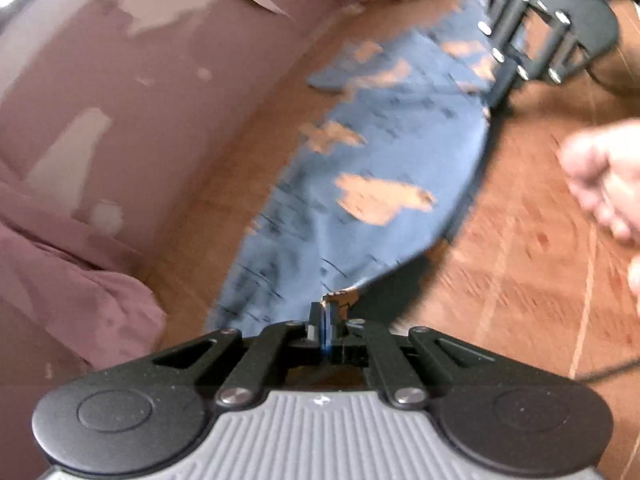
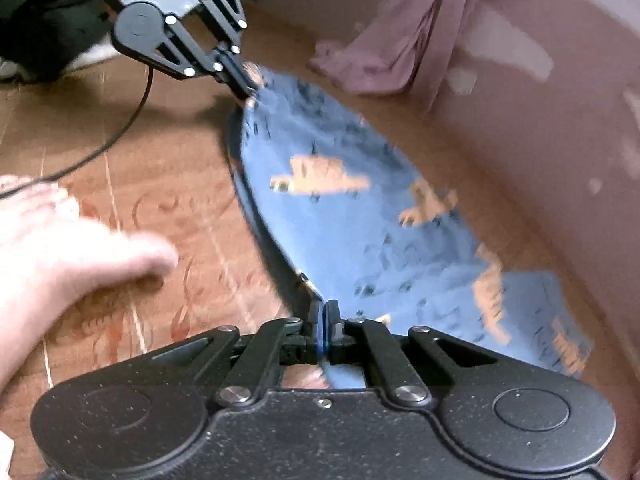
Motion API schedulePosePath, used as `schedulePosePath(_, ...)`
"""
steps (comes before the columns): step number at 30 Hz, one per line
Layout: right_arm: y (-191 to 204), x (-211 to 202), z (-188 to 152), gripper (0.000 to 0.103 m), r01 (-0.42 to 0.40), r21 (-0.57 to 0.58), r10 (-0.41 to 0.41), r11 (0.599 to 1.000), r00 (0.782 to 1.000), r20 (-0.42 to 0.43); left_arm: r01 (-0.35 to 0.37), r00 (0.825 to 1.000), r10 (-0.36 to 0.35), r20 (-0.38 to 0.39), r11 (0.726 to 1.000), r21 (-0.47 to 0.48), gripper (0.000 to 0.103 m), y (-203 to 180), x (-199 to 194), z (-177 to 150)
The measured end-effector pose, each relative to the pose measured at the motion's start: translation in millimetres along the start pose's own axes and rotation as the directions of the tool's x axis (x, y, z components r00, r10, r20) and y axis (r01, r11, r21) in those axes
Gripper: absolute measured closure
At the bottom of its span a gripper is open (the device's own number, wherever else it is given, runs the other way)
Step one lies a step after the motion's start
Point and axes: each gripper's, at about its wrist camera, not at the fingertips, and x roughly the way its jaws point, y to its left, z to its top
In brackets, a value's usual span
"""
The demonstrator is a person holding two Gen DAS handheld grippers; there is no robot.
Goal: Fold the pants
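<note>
Left wrist view: both grippers hold the pants up over the floor.

My left gripper [image 1: 325, 316] is pinched tight on one edge of the pants [image 1: 360, 184]. My right gripper [image 2: 325, 314] is pinched on the far edge, so the blue cloth hangs stretched between them. From the left one, the pants run up toward 1 o'clock, to the right gripper. I think I should keep both grips tight, keep the cloth flat, and lay it down slowly so no bumps form. A bare foot [image 2: 60, 248] is near, at 9 o'clock in the right wrist view, so I must steer clear.

Blue ripped pants [image 1: 372, 152], stretched taut above the floor, pinched at both ends
</note>
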Motion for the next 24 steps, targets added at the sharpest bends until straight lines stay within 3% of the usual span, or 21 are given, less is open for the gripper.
schedulePosePath(1, -2.3, -2.2, -0.9, 0.100, 0.001, 0.024, -0.001, 1.000, 1.000, 0.005, 0.024, 0.999, -0.024, -0.027, 1.000, 0.007, 0.101, -1.7, 4.6, -1.9)
schedulePosePath(2, -5.2, -4.8, -1.1, 0.090, -0.001, 0.051, 0.001, 0.999, 1.000, 0.002, 0.037, 0.998, -0.037, -0.048, 0.999, 0.004, 0.097, -1.3, 7.2, -2.8)
schedulePosePath(3, -11.1, -10.6, -1.7, 0.071, -0.002, 0.096, 0.001, 0.995, 1.000, 0.012, 0.053, 0.997, -0.053, -0.062, 0.999, -0.012, 0.092, 1.4, 7.6, -2.4)
schedulePosePath(5, -25.8, -23.7, -4.8, 0.050, -0.004, 0.191, -0.003, 0.982, 0.999, 0.038, 0.068, 0.995, -0.072, -0.064, 0.996, -0.066, 0.080, 8.7, 2.6, 1.1)
schedulePosePath(6, -32.9, -31.3, -7.6, 0.044, 0.000, 0.237, -0.012, 0.972, 0.999, 0.051, 0.075, 0.995, -0.081, -0.058, 0.992, -0.104, 0.068, 13.0, -1.4, 5.3)
schedulePosePath(7, -39.9, -39.4, -11.4, 0.041, 0.019, 0.288, -0.037, 0.957, 0.998, 0.059, 0.084, 0.995, -0.091, -0.043, 0.986, -0.145, 0.059, 17.4, -6.2, 11.2)
schedulePosePath(9, -50.6, -53.6, -21.2, 0.020, 0.090, 0.373, -0.119, 0.924, 0.991, 0.055, 0.105, 0.994, -0.110, -0.009, 0.970, -0.221, 0.050, 22.7, -13.8, 26.1)
schedulePosePath(11, -63.3, -62.0, -33.6, 0.008, 0.185, 0.445, -0.222, 0.876, 0.975, 0.032, 0.154, 0.988, -0.146, 0.048, 0.939, -0.308, 0.040, 25.7, -16.9, 47.1)
schedulePosePath(13, -75.0, -68.6, -46.5, 0.001, 0.275, 0.505, -0.320, 0.818, 0.947, 0.003, 0.223, 0.974, -0.188, 0.125, 0.891, -0.396, 0.026, 25.7, -11.4, 73.2)
schedulePosePath(16, -92.8, -73.8, -65.8, 0.001, 0.341, 0.593, -0.402, 0.730, 0.915, -0.031, 0.342, 0.939, -0.254, 0.234, 0.772, -0.536, 0.016, 25.1, 8.1, 107.9)
schedulePosePath(19, -105.4, -78.5, -88.5, 0.001, 0.322, 0.685, -0.422, 0.653, 0.906, -0.024, 0.435, 0.901, -0.305, 0.310, 0.630, -0.644, 0.016, 21.2, 40.7, 138.6)
schedulePosePath(22, -112.0, -77.6, -100.7, 0.001, 0.289, 0.735, -0.424, 0.613, 0.906, -0.003, 0.462, 0.884, -0.320, 0.340, 0.496, -0.735, 0.016, 17.8, 71.4, 153.7)
schedulePosePath(24, -115.0, -73.8, -103.8, 0.001, 0.261, 0.753, -0.416, 0.605, 0.909, 0.020, 0.467, 0.880, -0.314, 0.356, 0.439, -0.767, 0.017, 16.4, 87.0, 156.7)
